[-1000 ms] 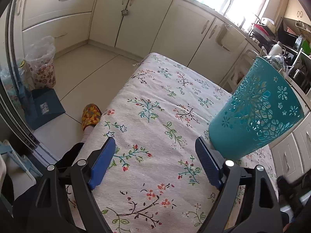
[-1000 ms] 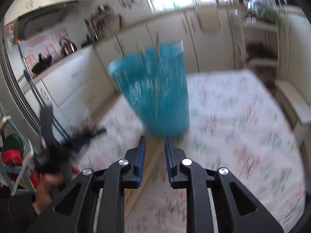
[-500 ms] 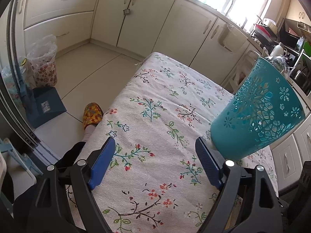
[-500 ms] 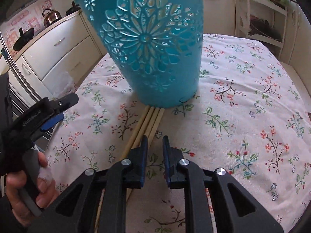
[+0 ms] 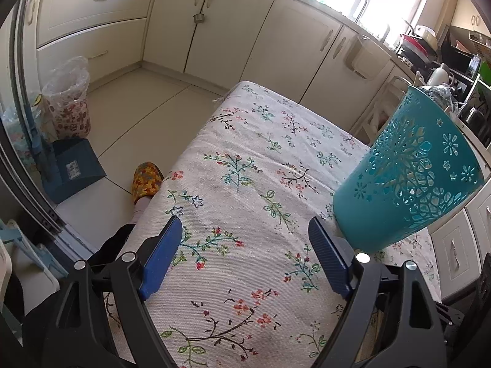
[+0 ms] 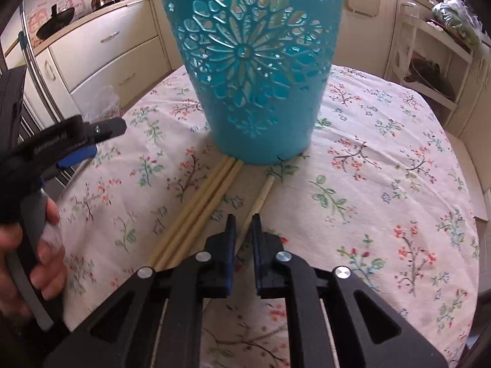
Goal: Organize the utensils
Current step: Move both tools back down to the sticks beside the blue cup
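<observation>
Floral-cloth table [image 6: 383,159]: your right claw [image 6: 243,230] clenches one chopstick [image 6: 260,197] lying beside three others [image 6: 199,211] at the teal holder [image 6: 254,70], likely to lift it in, while your left claw [image 5: 245,257] hovers released.

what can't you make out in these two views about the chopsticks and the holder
- Right wrist view: the near ends of the three chopsticks are hidden under the right tongs.
- Right wrist view: the teal holder has its rim cut off by the top edge, so its contents are unclear.
- Left wrist view: no chopsticks show; the left tongs block the near cloth.
</observation>
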`<state>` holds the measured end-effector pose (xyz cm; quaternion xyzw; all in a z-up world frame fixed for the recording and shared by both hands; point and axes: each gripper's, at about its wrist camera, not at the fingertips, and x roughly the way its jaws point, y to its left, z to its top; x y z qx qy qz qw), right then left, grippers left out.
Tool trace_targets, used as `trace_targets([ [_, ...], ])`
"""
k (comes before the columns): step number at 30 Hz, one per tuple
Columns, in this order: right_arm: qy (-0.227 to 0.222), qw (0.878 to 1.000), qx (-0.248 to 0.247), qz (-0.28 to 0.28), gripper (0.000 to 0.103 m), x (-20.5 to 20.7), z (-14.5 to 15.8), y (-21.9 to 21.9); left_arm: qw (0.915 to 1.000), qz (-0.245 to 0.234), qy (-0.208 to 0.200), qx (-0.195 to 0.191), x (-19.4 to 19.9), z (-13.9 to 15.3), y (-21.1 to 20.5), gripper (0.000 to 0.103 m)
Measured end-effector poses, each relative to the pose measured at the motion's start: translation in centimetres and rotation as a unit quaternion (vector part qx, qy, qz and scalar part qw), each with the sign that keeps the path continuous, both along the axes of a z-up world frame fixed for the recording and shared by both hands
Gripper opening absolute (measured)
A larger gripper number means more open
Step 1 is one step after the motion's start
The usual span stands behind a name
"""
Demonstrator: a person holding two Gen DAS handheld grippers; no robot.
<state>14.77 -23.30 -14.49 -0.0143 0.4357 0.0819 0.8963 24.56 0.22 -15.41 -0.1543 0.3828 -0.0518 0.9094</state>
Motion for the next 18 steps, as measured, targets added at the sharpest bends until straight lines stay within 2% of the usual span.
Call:
trace_targets([
  [5, 0.002, 1.000, 0.005, 0.003, 0.010, -1.0, 0.2, -2.4, 0.9998, 0.002, -0.001, 0.018, -0.1, 0.3, -0.4, 0.081],
  [8, -0.007, 0.999, 0.047, -0.009, 0.009, -1.8, -0.1, -4.7, 0.9990, -0.013, -0.012, 0.041, -1.2, 1.1, -1.6, 0.084],
  [13, -0.009, 0.989, 0.139, -0.041, 0.009, -2.7, -0.8, -7.5, 0.9926, -0.084, -0.003, 0.088, -2.6, 1.3, -5.3, 0.084],
  [18, -0.011, 0.988, 0.150, -0.040, 0.012, -2.6, -0.6, -7.7, 0.9807, -0.142, 0.011, 0.134, -3.2, 1.0, -9.1, 0.084],
])
